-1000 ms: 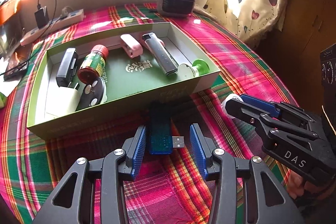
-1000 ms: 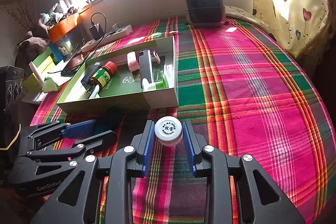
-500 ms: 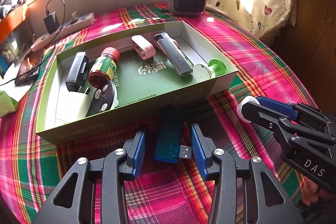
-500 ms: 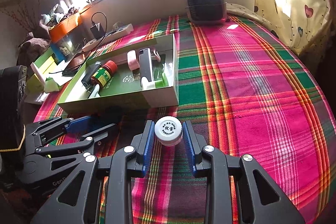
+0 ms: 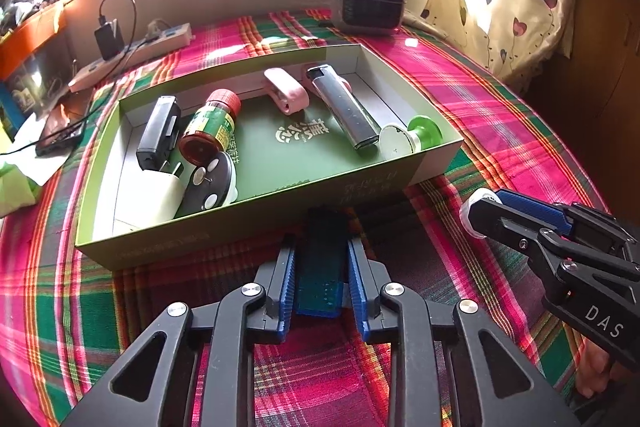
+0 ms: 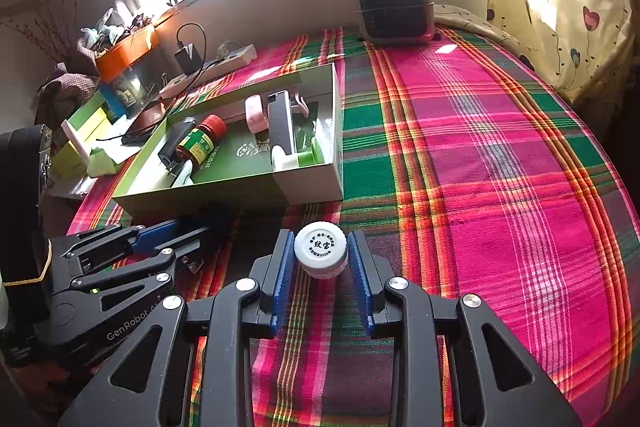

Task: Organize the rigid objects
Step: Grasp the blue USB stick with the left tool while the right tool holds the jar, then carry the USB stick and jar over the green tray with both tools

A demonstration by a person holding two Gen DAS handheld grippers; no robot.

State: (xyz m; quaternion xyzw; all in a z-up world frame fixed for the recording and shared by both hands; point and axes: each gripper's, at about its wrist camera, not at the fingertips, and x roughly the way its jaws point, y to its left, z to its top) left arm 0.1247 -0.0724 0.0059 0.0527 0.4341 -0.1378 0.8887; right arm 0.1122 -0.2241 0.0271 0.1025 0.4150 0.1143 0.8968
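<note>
A plaid cloth (image 6: 480, 147) covers the table below a bright window. Your left gripper (image 5: 320, 279) has its fingers closed narrow on the blue USB stick (image 5: 322, 267), whose long axis runs straight along them toward the green box (image 5: 240, 223) just ahead, so this hand is nearer the box. Your right gripper (image 6: 321, 259) pinches a small white jar (image 6: 321, 253), upright, well short of the box's corner. Only the right view shows the jar's printed lid; only the left shows the stick.
</note>
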